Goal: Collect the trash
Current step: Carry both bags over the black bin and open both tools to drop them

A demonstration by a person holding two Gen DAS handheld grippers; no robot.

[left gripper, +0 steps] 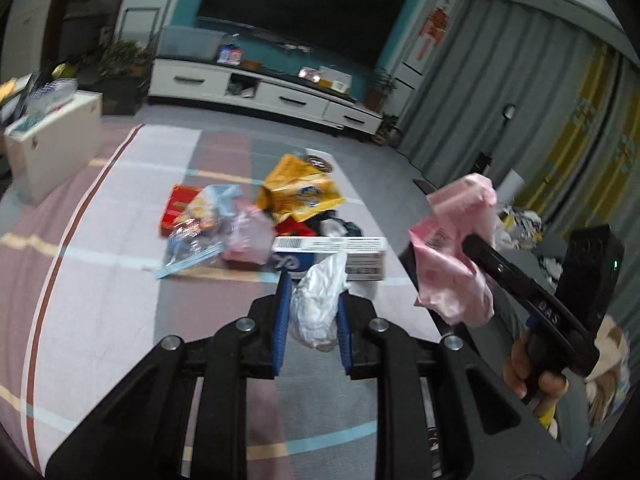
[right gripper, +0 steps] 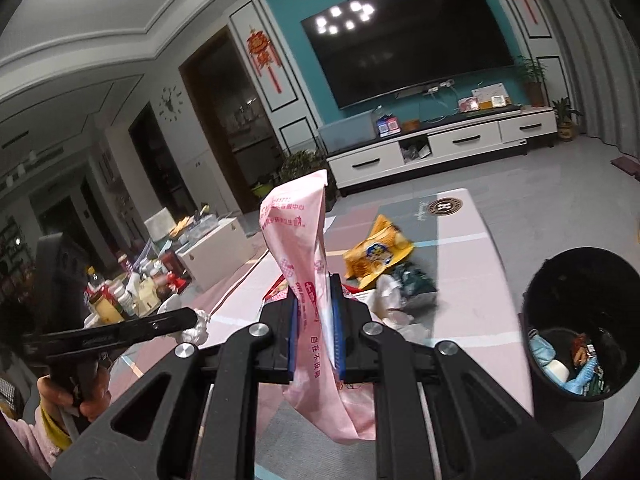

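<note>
Two grippers, two catches, both loaded at once. The left gripper [left gripper: 312, 300] has its blue pads clamped on a crumpled white wrapper [left gripper: 316, 308], lifted clear of the striped mat [left gripper: 100, 240]. The right gripper [right gripper: 316, 320] is pinched tight on a long pink plastic bag [right gripper: 300, 240], which stands up above the jaws and trails down below them. The black bin [right gripper: 580, 320] sits off to the right of the mat, already holding a few scraps, and it looks like the stop for both loads.

Doing this well, as I read it: take the pink bag right over the bin's mouth before letting go, because that dangling tail could drape over the rim and slide out. Keeping the two grippers well apart would stop the bag snagging on the white wrapper. Light plastic drifts, so a low release inside the rim seems wise.

Plenty left on the mat: a yellow snack bag [left gripper: 300, 192], a white box [left gripper: 332, 252], a red packet [left gripper: 178, 208] and clear wrappers bunched together.
</note>
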